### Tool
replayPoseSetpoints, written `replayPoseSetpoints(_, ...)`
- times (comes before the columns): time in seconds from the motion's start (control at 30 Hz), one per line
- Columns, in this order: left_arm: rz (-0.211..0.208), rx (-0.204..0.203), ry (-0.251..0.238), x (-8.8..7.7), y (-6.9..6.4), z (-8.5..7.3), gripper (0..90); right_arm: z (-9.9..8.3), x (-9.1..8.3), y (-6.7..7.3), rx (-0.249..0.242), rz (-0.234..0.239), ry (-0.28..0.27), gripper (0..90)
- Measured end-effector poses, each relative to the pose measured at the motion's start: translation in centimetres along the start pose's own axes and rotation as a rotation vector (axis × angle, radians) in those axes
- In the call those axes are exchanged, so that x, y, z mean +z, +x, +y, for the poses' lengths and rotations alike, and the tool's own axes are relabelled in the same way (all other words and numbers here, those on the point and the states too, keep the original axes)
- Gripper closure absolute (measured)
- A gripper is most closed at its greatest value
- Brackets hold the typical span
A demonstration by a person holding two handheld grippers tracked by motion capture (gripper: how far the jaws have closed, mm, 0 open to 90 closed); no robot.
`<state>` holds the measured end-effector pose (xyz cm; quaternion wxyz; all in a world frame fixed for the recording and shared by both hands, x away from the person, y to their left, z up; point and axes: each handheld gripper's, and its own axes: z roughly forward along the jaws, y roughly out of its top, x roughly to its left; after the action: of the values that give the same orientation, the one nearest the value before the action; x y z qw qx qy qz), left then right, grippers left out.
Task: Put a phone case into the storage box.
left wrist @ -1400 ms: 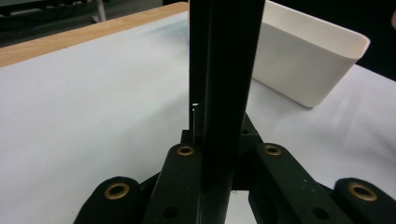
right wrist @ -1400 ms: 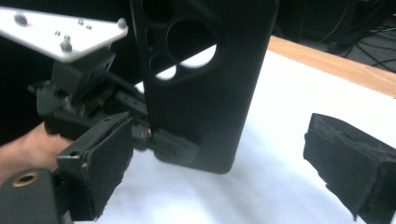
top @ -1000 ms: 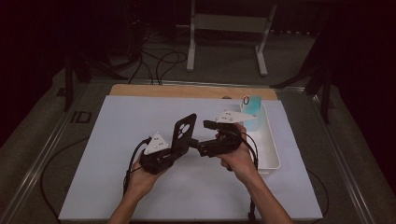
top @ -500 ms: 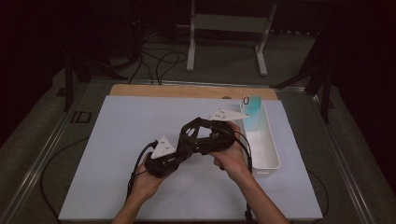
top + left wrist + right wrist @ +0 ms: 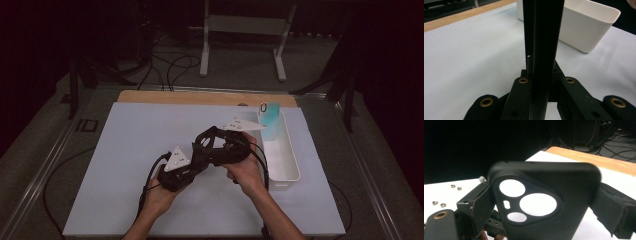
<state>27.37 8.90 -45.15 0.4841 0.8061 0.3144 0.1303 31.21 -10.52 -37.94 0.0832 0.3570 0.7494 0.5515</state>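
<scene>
A matt black phone case with round cut-outs, black grippers, left and right, each topped by a grey plate, a white bin at the white table's right edge, a turquoise box inside.

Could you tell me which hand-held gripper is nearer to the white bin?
Right. The right hand-held gripper, gripping the phone case, sits just left of the white bin; the left hand-held gripper lies farther left and nearer the person, also clamped on the case.
</scene>
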Motion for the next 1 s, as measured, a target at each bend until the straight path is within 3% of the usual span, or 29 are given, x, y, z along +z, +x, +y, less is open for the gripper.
replayPoseSetpoints(0.33,-0.008,0.002,-0.002,0.0,-0.1,0.0,84.6,-0.2,0.2,0.1,0.005,-0.001,0.006,12.7)
replayPoseSetpoints(0.4,-0.022,0.006,-0.003,0.0,0.0,0.0,76.3,-0.2,0.1,0.1,0.008,0.007,0.01,13.2)
replayPoseSetpoints(0.5,-0.011,0.022,-0.005,-0.2,0.0,0.1,57.5,-0.3,0.2,0.3,-0.001,0.007,0.015,13.2)
replayPoseSetpoints(0.57,0.047,0.044,-0.003,-0.4,-0.2,0.1,42.7,-0.3,0.2,0.3,-0.002,0.007,0.013,13.3)
replayPoseSetpoints(0.73,0.075,0.035,-0.036,-0.9,0.1,0.2,15.6,-0.3,0.2,0.3,-0.005,0.004,0.014,13.3)
replayPoseSetpoints(1.0,0.142,0.01,-0.049,-2.2,1.6,-0.1,3.8,-0.3,0.2,0.0,-0.02,-0.007,0.026,13.3)
